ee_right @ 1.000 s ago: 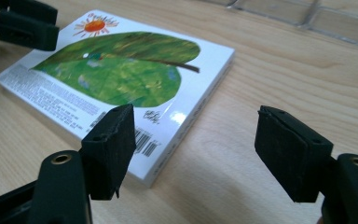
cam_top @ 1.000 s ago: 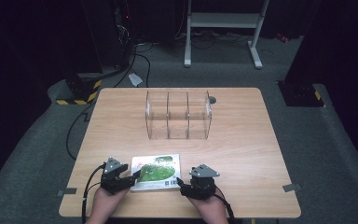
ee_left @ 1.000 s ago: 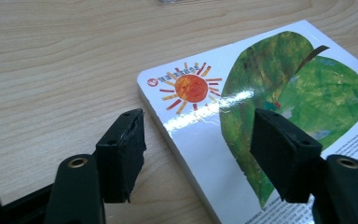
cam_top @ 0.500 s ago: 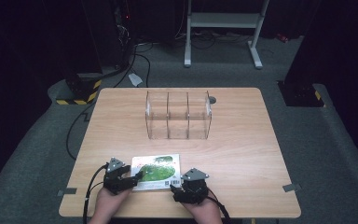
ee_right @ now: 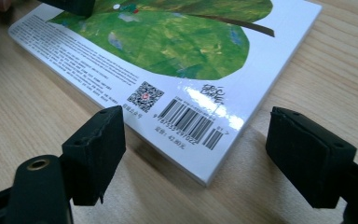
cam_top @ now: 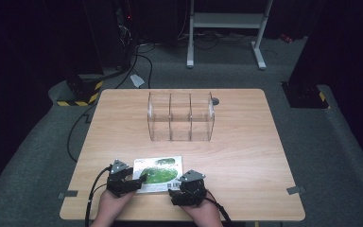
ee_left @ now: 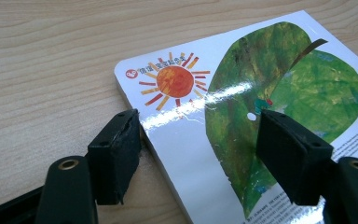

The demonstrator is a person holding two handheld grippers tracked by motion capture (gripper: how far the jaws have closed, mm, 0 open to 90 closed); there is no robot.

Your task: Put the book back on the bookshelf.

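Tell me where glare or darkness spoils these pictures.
Left gripper view: a white glare streak runs across the glossy book cover. Right gripper view: glare washes out the patch just above the barcode. High view: the table is evenly lit, and the floor beyond it falls into near black.

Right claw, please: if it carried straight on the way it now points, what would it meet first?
Most likely the book's barcode corner, which lies just ahead between the right claw's open jaws.
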